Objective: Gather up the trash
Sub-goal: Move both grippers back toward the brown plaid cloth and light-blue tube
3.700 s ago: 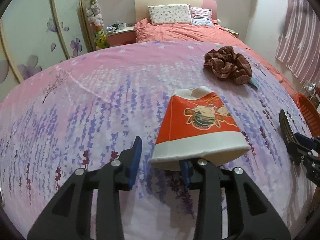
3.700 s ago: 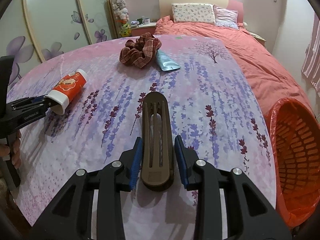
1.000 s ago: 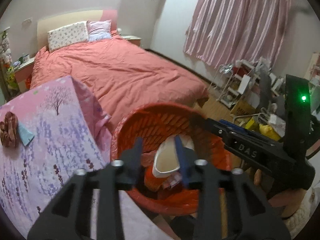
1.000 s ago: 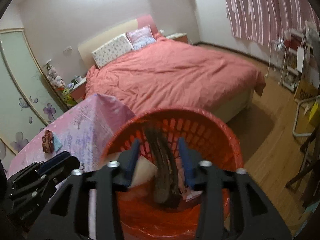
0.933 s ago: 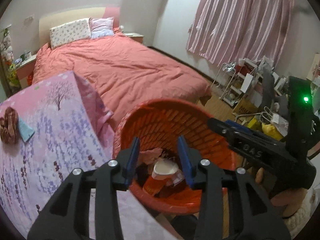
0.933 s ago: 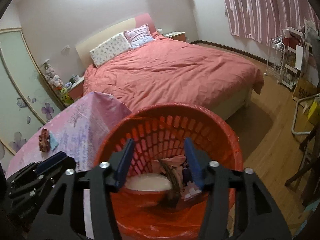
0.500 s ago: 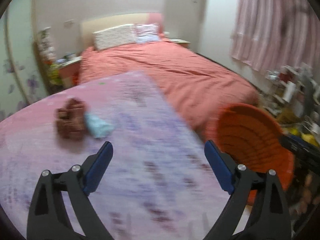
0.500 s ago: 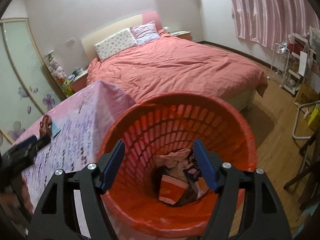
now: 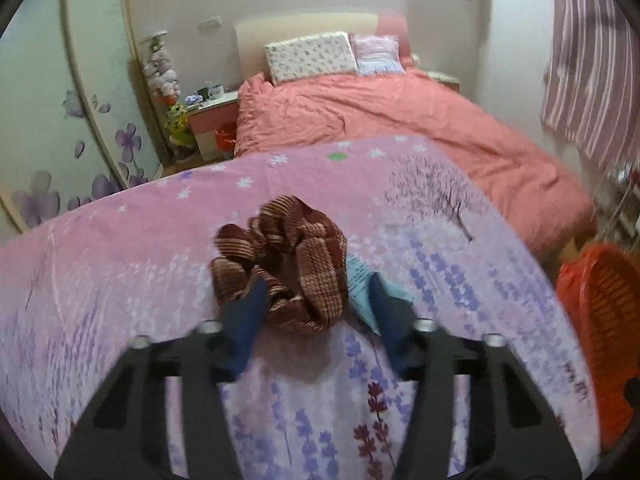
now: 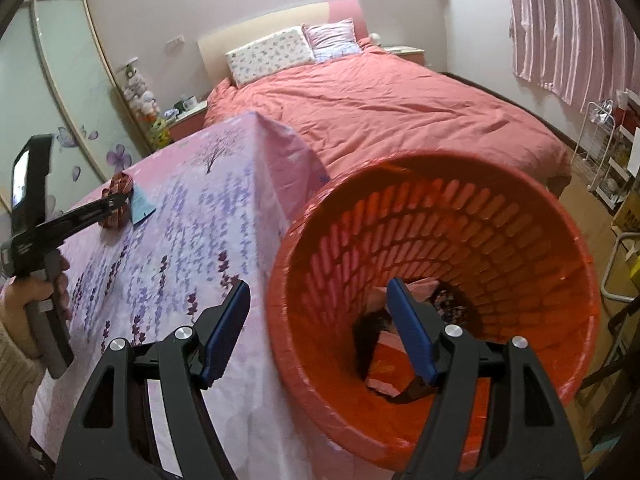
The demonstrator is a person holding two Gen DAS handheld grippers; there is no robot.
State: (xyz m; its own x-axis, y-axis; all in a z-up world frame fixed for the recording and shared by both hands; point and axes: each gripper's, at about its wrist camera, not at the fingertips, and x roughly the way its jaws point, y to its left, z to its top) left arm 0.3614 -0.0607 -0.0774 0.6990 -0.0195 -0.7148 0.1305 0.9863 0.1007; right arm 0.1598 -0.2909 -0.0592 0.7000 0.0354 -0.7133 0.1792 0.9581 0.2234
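Note:
A crumpled brown plaid cloth (image 9: 288,264) lies on the lavender-print tablecloth (image 9: 120,280), with a light blue wrapper (image 9: 360,280) against its right side. My left gripper (image 9: 316,308) points down at the cloth and its jaws are closing. The cloth sits between them, and the right finger is over the wrapper. The right wrist view shows that gripper (image 10: 116,200) at the cloth (image 10: 118,184). My right gripper (image 10: 318,320) is open and holds nothing. It straddles the near rim of the red basket (image 10: 440,208), which holds dropped trash (image 10: 384,364).
The red basket (image 9: 600,312) stands on the floor off the table's right corner. Behind the table is a bed with a coral cover (image 10: 400,104) and pillows. A flowered wardrobe door (image 9: 60,140) is at left. A wire rack (image 10: 600,152) stands on the wooden floor at right.
Both grippers let their items fall into the basket and opened. The left one swung left from the basket to the plaid cloth, went wide, and is narrowing. The right one shifted slightly left.

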